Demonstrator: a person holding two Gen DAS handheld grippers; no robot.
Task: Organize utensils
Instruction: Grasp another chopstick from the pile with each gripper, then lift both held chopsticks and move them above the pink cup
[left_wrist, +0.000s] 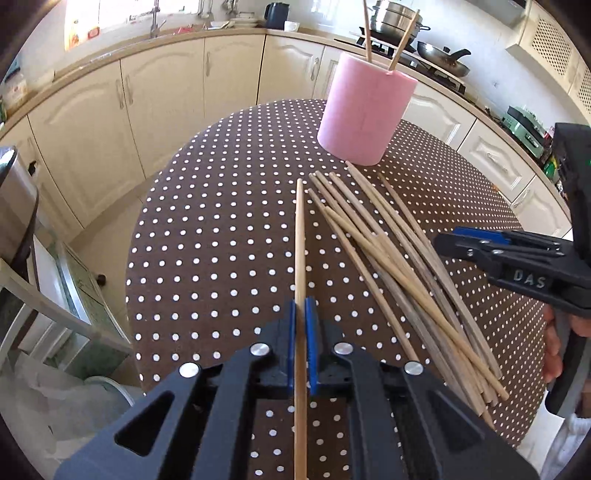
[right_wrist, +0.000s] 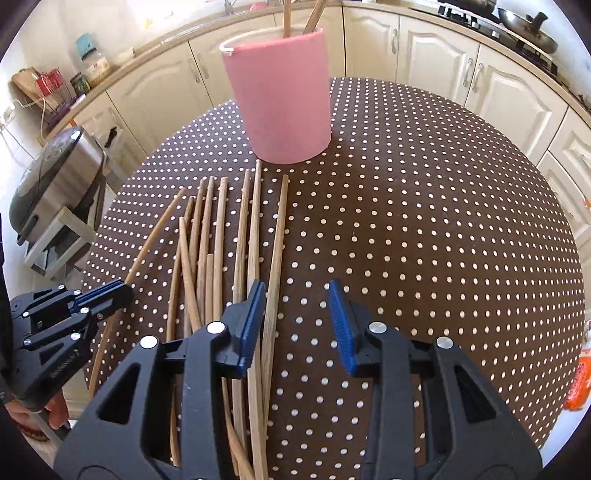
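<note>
A pink cup (left_wrist: 365, 110) (right_wrist: 280, 96) stands at the far side of the brown dotted table (left_wrist: 221, 240), with two chopsticks (left_wrist: 367, 33) upright in it. Several wooden chopsticks (left_wrist: 399, 266) (right_wrist: 221, 240) lie in a loose pile in front of the cup. My left gripper (left_wrist: 302, 314) (right_wrist: 122, 290) is shut on a single chopstick (left_wrist: 300, 240) (right_wrist: 155, 236), left of the pile. My right gripper (right_wrist: 297, 314) (left_wrist: 448, 243) stands open over the pile's right edge. One chopstick (right_wrist: 275, 258) lies between its jaws, close by the left pad and clear of the right pad.
A steel rice cooker (right_wrist: 55, 177) sits on a stand left of the table. Cream cabinets (left_wrist: 166, 92) curve behind, with a stove and wok (left_wrist: 443, 59) at the back right. An orange object (right_wrist: 580, 376) lies past the table's right edge. A hand (left_wrist: 554, 350) holds the right gripper.
</note>
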